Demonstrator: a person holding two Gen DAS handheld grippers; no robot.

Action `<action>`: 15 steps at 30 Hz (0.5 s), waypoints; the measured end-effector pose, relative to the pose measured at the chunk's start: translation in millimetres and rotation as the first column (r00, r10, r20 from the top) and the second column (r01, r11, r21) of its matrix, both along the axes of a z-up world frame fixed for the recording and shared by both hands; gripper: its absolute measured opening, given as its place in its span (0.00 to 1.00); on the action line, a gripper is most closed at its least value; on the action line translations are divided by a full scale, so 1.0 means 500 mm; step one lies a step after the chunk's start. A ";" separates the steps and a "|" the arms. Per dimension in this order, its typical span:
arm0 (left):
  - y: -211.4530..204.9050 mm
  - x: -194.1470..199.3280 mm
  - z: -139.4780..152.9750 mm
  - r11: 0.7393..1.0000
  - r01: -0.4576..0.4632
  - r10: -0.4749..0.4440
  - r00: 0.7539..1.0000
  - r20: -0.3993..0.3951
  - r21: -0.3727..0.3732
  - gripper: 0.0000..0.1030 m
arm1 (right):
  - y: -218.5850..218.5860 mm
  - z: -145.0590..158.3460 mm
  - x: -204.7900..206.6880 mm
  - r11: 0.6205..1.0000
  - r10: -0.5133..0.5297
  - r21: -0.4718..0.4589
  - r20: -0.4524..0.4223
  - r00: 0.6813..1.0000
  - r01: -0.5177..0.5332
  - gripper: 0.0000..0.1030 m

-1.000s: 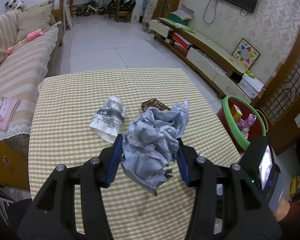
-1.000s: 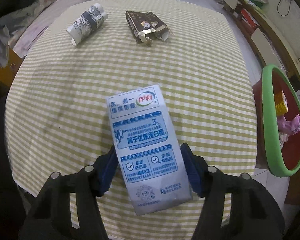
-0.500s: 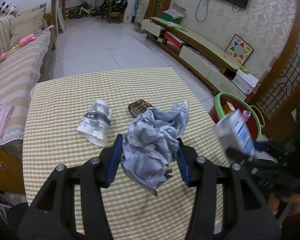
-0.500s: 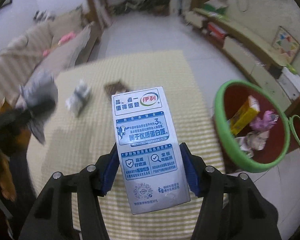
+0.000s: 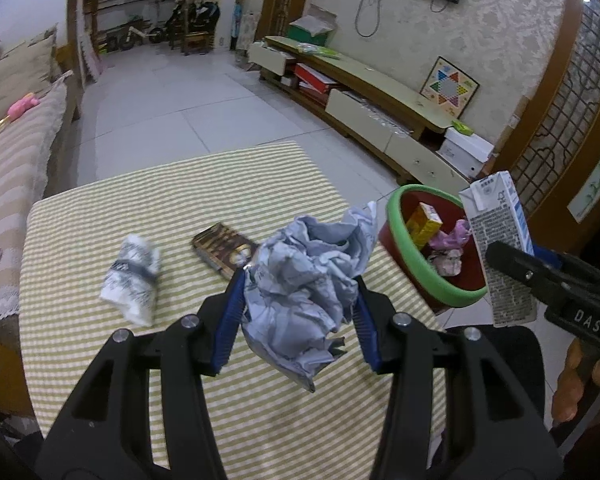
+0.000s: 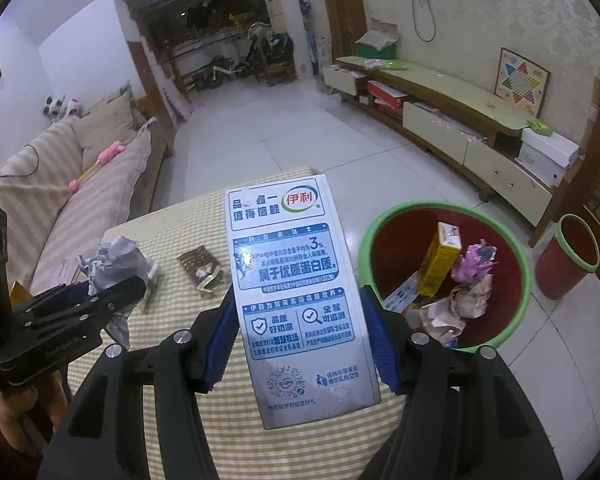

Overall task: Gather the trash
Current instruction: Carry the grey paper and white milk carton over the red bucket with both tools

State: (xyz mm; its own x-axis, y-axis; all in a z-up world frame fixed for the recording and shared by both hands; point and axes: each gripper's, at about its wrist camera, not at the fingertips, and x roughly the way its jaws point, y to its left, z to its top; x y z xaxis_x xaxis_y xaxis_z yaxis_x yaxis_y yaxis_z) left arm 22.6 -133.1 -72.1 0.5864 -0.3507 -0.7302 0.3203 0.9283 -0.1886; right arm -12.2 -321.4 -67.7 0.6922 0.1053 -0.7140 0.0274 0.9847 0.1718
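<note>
Two loads are airborne. Left wrist view: the left gripper (image 5: 298, 320) is clenched on a crumpled paper wad (image 5: 308, 280) above the worktop (image 5: 100, 216), short of the green-rimmed bin (image 5: 416, 268). Risk: loose folds may slip out before the rim. A rolled wrapper (image 5: 132, 280) and a brown packet (image 5: 224, 248) remain on the worktop.

Right wrist view: the right gripper (image 6: 300, 342) clamps a milk carton (image 6: 296, 292) by its sides, near the bin (image 6: 516, 312) but over the worktop edge. Risk: releasing here likely misses.
</note>
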 end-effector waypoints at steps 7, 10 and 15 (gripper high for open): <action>-0.073 0.015 0.004 0.998 0.063 -0.063 0.998 0.008 0.002 0.46 | -0.062 0.002 -0.009 0.999 -0.054 0.006 0.009 0.998 0.054 0.55; -0.097 0.021 0.000 0.997 0.080 -0.080 0.997 0.003 0.001 0.46 | -0.093 0.003 -0.014 0.996 -0.086 0.008 0.019 0.996 0.086 0.55; -0.133 0.038 -0.010 0.995 0.104 -0.104 0.994 -0.010 0.004 0.46 | -0.140 0.006 -0.021 0.990 -0.139 0.012 0.033 0.990 0.139 0.55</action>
